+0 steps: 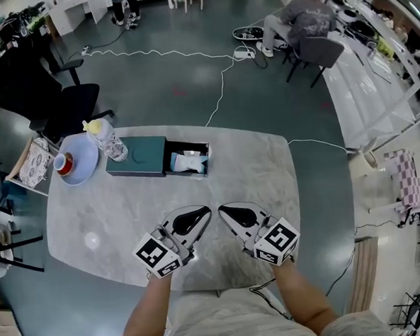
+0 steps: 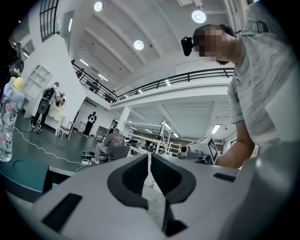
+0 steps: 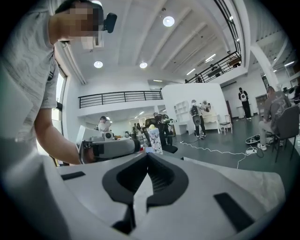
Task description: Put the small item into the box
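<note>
only head view shows small item [image 1: 190,162]

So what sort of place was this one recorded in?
Probably a big open workshop or lab hall, not a home: loose cables trail across the green floor, a railed mezzanine runs overhead, and a person sits near cluttered benches.

head view: on the person's head, steeply down from the near edge of the tabletop [image 1: 252,161], whole top in frame.
left gripper view: low, level, faces right-far; own fingers [image 2: 131,180] fill the foreground.
right gripper view: low, faces left-far; own fingers [image 3: 133,180] up close.
shared: bottle [image 1: 107,140] in all three views; left view catches the right gripper [image 1: 223,210], right view the left gripper [image 1: 204,212].
</note>
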`<state>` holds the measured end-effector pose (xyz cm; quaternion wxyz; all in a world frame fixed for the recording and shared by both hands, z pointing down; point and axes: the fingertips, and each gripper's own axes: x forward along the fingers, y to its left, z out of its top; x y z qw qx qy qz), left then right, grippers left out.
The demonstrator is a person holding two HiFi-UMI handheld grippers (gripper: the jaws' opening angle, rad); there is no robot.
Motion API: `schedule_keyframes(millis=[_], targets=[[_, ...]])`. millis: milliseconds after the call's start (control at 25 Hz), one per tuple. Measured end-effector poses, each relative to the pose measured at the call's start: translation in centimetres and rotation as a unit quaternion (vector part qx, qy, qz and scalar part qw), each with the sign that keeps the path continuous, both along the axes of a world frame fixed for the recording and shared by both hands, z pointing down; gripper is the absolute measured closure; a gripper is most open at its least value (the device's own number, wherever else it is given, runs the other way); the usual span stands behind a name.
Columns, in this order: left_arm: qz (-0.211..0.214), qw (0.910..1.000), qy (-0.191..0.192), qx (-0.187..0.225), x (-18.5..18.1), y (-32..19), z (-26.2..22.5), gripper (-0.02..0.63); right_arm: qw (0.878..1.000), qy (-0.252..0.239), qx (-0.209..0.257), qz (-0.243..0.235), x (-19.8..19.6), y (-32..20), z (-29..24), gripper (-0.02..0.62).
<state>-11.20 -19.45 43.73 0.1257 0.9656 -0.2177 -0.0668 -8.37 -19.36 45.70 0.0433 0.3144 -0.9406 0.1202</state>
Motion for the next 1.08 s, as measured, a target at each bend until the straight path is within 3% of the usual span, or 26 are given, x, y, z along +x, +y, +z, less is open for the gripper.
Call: schedule_keyframes(millis=[160,1080], targets=[[-0.003,1.0000,-0.003,-0.002,-0.3,0.0,0.4,0.569,1.000,0.024,-0.006,0.011,0.4,-0.4,0.8,0.577],[-0.007,1.0000,-0.005,-0.001,-0.5,-0.5,0.0,0.569,1.000,0.020,-0.005,0.004,-0.2,-0.4,0.1,0.577]])
